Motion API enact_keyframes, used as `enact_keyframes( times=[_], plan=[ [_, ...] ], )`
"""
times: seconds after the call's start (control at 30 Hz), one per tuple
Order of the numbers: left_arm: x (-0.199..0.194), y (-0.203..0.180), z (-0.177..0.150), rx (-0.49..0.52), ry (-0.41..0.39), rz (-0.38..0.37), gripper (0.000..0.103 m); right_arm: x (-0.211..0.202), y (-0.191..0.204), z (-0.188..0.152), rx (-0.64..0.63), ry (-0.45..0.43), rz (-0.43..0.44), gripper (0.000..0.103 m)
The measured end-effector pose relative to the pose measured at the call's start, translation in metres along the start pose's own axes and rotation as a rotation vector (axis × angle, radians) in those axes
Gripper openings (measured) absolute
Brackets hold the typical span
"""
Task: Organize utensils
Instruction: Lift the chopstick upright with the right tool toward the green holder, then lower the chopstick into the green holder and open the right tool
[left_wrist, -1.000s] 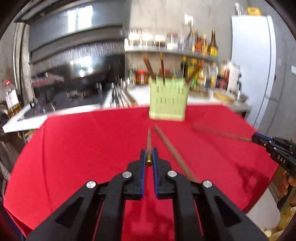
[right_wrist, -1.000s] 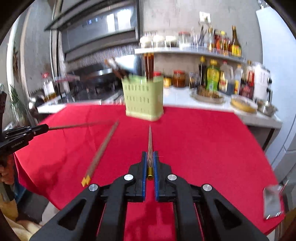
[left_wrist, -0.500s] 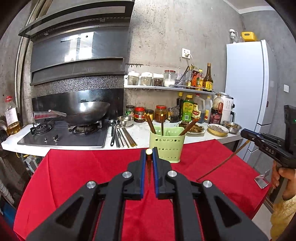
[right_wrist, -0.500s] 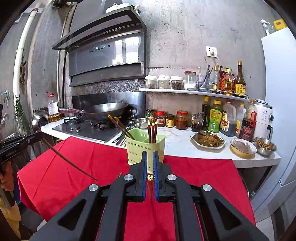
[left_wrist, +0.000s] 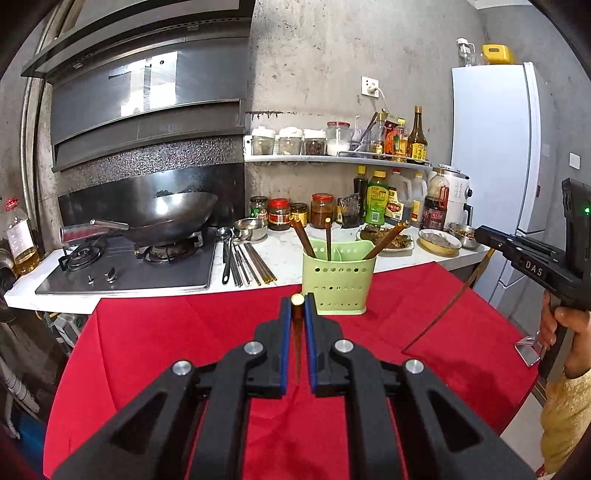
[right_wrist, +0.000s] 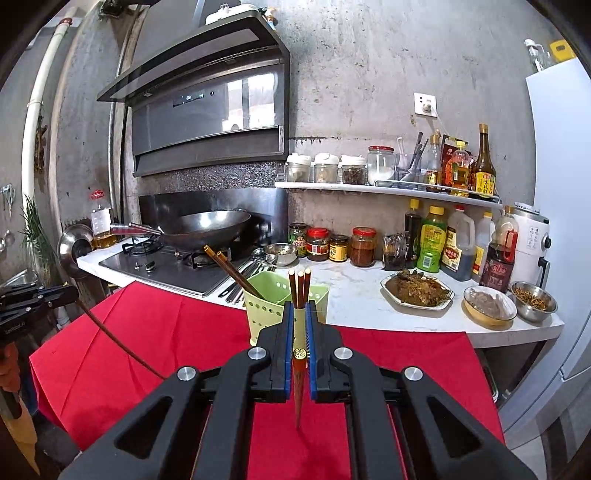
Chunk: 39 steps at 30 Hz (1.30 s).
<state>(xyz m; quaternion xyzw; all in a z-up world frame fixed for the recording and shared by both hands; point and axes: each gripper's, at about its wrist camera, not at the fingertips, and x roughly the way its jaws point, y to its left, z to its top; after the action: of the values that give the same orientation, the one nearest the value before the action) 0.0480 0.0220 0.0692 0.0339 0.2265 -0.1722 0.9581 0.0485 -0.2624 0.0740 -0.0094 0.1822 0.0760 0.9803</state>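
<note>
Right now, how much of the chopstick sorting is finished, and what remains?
Done: several chopsticks already stand in the green holder. In hand: the left gripper is shut on one chopstick, and the right gripper on another chopstick; both hang tip down above the red cloth. Left: both go into the holder. No loose chopsticks show on the cloth; more utensils lie beside the stove.

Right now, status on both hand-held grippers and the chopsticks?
Left hand-held gripper shut on a chopstick. Right hand-held gripper shut on another chopstick. Both chopsticks lifted clear of the red cloth. Green holder ahead, path open.
</note>
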Motion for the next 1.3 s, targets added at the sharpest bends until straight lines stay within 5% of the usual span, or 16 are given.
enact_keyframes(
  times=[0.43,0.73,0.93,1.17,1.3],
  plan=[
    [0.051,-0.006,-0.016,-0.011,0.100,-0.005,0.007,0.015,-0.003,-0.006,-0.001,0.000,-0.030,0.008],
    [0.050,-0.010,-0.016,0.001,0.063,-0.014,0.006,0.012,0.002,-0.010,-0.025,-0.021,-0.049,0.007],
    [0.056,-0.005,0.029,-0.015,-0.022,-0.013,0.006,0.023,-0.012,0.018,0.000,-0.059,-0.055,0.007],
    [0.061,-0.005,0.120,-0.013,-0.198,-0.005,0.006,0.032,-0.008,0.094,-0.085,-0.233,-0.105,0.007],
    [0.083,-0.010,0.153,-0.002,-0.225,-0.019,0.006,0.050,-0.003,0.129,-0.099,-0.311,-0.072,0.007]
  ],
)
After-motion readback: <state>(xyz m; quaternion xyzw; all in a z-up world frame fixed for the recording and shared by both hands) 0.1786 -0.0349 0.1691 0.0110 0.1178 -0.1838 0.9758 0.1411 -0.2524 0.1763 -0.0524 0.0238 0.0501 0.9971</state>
